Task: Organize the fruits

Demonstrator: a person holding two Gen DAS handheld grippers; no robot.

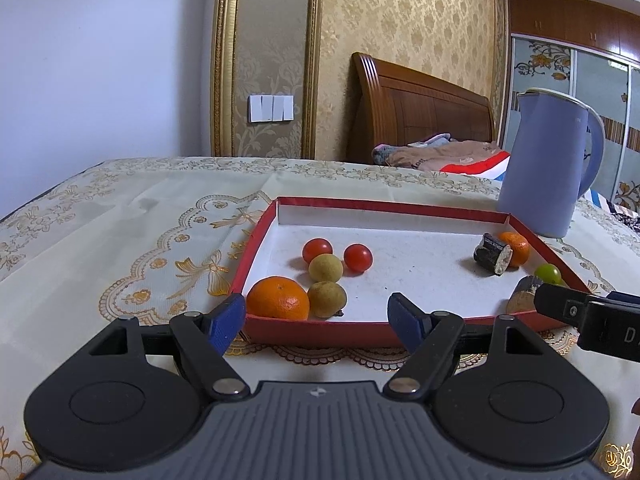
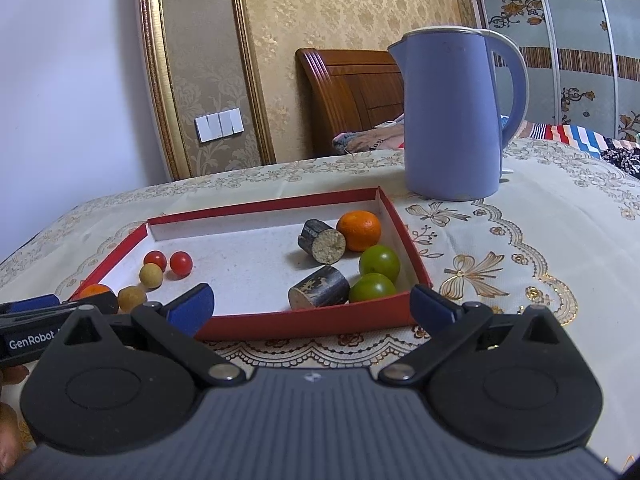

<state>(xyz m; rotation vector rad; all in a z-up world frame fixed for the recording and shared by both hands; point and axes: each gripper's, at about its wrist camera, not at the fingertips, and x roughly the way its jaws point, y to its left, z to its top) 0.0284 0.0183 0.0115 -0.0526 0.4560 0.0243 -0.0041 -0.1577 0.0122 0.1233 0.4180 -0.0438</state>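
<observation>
A red-rimmed tray (image 1: 384, 205) (image 2: 264, 204) with a white floor holds the fruit. At its left lie an orange (image 1: 278, 298), two red tomatoes (image 1: 358, 257) (image 2: 181, 263) and two tan longans (image 1: 327, 299) (image 2: 151, 275). At its right lie another orange (image 2: 359, 230), two green plums (image 2: 379, 263) and two dark sugarcane pieces (image 2: 322, 241). My left gripper (image 1: 316, 314) is open and empty at the tray's near left edge. My right gripper (image 2: 312, 304) is open and empty at the tray's near right edge.
A blue kettle (image 2: 454, 116) (image 1: 550, 164) stands on the patterned tablecloth (image 2: 520, 248) behind the tray's right corner. A wooden bed headboard (image 1: 416, 108) and bedding lie beyond the table.
</observation>
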